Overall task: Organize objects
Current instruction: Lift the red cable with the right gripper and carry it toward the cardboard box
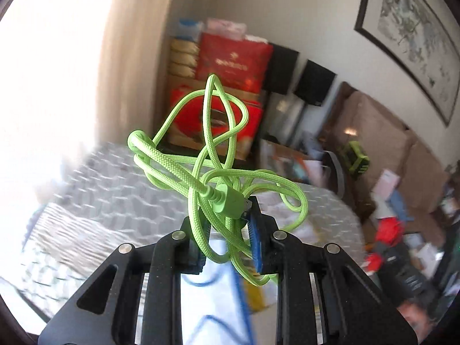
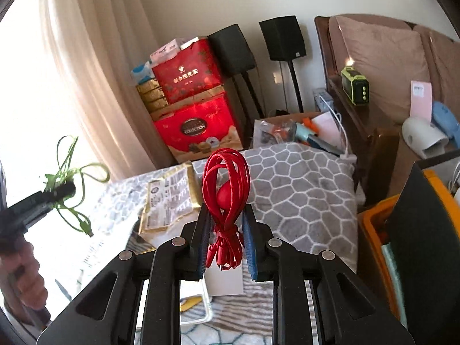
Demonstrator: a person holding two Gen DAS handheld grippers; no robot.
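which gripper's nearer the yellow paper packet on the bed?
Right. The right gripper, shut on the red cable, hangs just beside the yellow packet. The left gripper, holding the green cable, is farther off toward the window.

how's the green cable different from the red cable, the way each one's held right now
The green cable is a loose tangle, loops splaying wide above the left claw; the red cable is a neat, narrow coil standing upright in the right claw. The green one looks braided, the red one smooth. The green one's plug shows by a pad; the red one's ends hang below. Both are clamped between blue pads, lifted off the bedding.
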